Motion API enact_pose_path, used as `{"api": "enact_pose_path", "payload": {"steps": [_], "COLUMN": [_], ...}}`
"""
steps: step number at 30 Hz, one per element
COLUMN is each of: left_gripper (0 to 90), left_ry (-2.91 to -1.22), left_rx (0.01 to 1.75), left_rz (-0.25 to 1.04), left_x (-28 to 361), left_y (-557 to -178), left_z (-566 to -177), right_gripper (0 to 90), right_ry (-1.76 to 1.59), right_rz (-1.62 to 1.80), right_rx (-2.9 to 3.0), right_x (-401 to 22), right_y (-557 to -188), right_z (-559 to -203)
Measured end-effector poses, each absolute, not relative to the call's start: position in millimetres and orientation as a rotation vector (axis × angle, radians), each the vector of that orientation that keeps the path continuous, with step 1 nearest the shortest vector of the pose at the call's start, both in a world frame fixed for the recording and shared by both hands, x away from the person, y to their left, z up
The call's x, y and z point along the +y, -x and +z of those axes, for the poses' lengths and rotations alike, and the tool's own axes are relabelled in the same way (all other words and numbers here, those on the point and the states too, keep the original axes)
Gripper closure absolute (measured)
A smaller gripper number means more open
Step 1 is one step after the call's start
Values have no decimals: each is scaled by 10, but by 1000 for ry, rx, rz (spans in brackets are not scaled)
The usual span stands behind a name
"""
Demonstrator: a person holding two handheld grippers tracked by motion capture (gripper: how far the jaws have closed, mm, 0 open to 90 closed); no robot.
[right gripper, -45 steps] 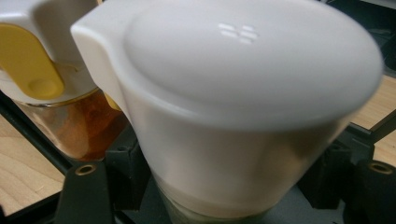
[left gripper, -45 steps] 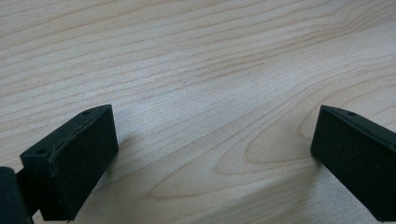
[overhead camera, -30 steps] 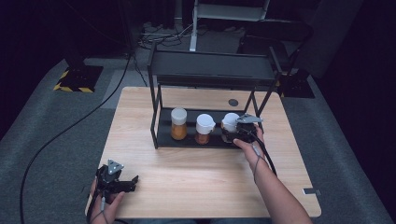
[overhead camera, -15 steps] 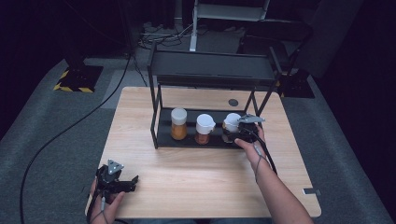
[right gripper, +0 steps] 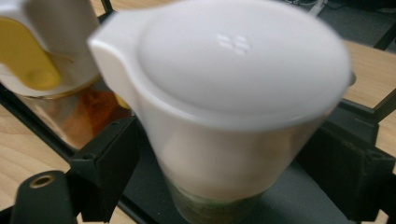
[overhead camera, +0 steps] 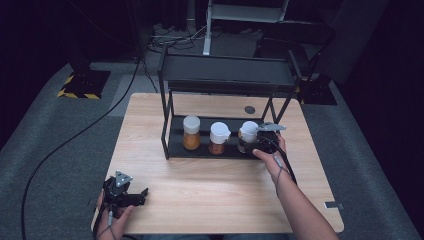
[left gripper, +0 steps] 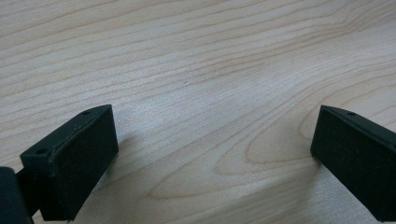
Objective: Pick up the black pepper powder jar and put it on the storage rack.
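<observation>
Jars stand three in a row on the lower shelf of the black rack [overhead camera: 170, 142]. Against a second ago almost nothing has moved; my right hand-held gripper [overhead camera: 257, 140] has only crept a shade closer round the rightmost jar [overhead camera: 247, 136]. Its jaws now flank the white-lidded body on both sides, but whether they press it I cannot tell. I judge a grasp is about to close. My left hand-held gripper [overhead camera: 131, 197] rests wide open and empty on the desk [overhead camera: 210, 195], well apart.
</observation>
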State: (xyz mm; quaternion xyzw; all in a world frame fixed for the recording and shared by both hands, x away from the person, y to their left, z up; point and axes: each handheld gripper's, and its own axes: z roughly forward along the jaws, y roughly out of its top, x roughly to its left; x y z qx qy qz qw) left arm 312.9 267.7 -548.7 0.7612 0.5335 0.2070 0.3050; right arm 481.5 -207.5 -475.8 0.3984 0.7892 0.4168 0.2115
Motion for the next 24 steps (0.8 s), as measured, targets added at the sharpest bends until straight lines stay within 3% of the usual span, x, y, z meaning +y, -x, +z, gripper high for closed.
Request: {"api": "enact_pose_path", "payload": {"steps": [24], "left_gripper": [3], "left_ry": [-2017], "left_rx": [1411], "left_rz": [549], "left_x": [2678], "left_y": [-3130], "left_z": [-5487], "right_gripper": [104], "right_ry": [-1054], "right_rz": [1229], "right_rx": [2161], "right_x": [-2243], "right_y": [-4366], "right_z": [-4440]}}
